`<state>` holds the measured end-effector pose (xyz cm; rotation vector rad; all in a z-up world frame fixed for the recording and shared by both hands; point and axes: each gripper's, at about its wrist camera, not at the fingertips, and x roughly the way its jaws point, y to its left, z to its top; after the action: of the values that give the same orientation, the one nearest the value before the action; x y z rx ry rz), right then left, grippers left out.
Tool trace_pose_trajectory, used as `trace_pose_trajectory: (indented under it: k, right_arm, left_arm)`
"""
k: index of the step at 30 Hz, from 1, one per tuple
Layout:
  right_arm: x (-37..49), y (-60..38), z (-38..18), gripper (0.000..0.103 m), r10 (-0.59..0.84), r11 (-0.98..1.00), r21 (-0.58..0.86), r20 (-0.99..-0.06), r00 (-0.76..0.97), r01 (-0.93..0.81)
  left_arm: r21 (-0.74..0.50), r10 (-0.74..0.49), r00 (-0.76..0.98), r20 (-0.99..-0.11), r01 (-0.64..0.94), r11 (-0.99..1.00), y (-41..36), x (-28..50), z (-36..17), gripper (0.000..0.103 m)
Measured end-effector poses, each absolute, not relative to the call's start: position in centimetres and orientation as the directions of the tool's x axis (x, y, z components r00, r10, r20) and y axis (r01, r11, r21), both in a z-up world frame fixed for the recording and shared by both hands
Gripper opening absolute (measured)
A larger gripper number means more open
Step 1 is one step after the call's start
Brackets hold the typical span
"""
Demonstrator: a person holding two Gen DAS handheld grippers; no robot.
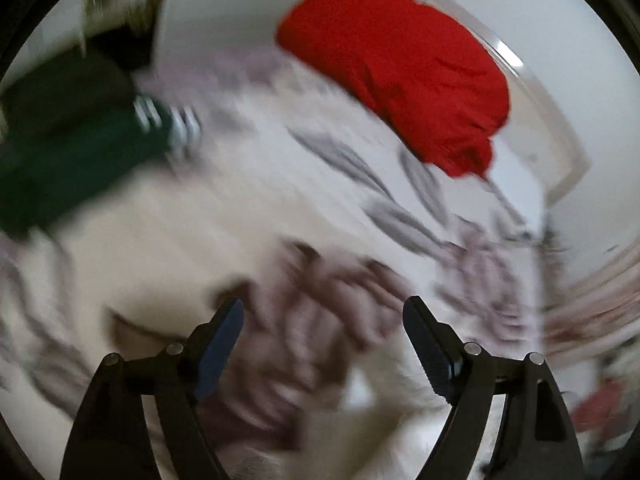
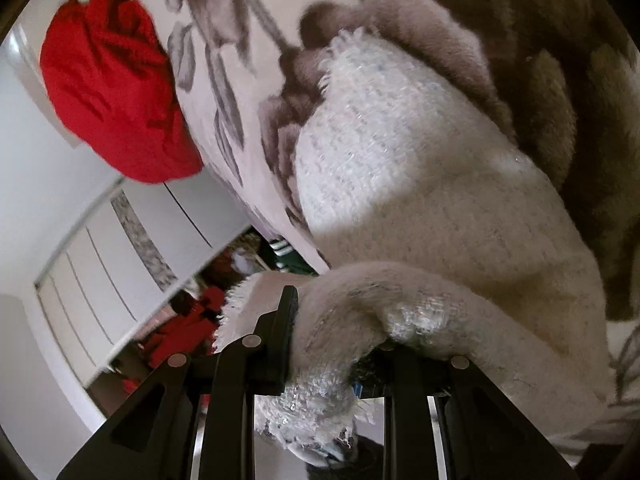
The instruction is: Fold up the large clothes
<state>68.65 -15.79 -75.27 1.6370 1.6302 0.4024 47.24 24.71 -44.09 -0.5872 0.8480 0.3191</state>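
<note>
— Sweater, white and fuzzy, is pinched at one edge by the right gripper, jaws closed on the knit; it is draped over the patterned bedspread.

— A fold is judged underway. Left gripper is held wide, nothing grasped; the opposite edge should be taken next.

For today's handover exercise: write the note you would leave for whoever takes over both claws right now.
Left claw: open, empty, over the patterned bedspread; view blurred.
Right claw: shut on the fuzzy white garment, cloth bunched between its fingers.
Red garment and dark green garment lie on the bed, apart.
Done: no finished fold visible.
Left: probably grasp the white garment with the free claw, spread it, fold it.
</note>
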Motion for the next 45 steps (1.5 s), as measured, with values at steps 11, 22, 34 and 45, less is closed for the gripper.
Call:
trace_pose_trajectory:
  k: [11,22,34,45]
  right_arm:
    - [70.2,-16.0,-71.0,0.061,0.932,0.330,0.815,-0.362,-0.026,0.476]
    - [70.3,-11.5,-72.5,0.084,0.615,0.732,0.637,-0.770,-0.170,-0.242]
    - [72.7,-9.5,-78.8,0.081,0.752,0.587,0.804,-0.585,-0.303,-0.097]
    - [57.1,-20.9,-76.1,0.039,0.909,0.201,0.834,-0.354,0.218,0.514]
  left_arm:
    - [-0.114,0.220,0.515,-0.829,-0.540,0.834,20.6,38.8,-46.9,0.081]
    - [-0.078,0.199,0.379,-0.904,-0.603,0.794,18.4,30.2,-52.4,0.081]
    - [-0.067,0.207,0.340,-0.917,-0.644,0.762,18.0,26.6,-53.9,0.081]
    - [-0.013,0.240,0.355,-0.903,-0.583,0.813,15.6,26.9,-51.1,0.081]
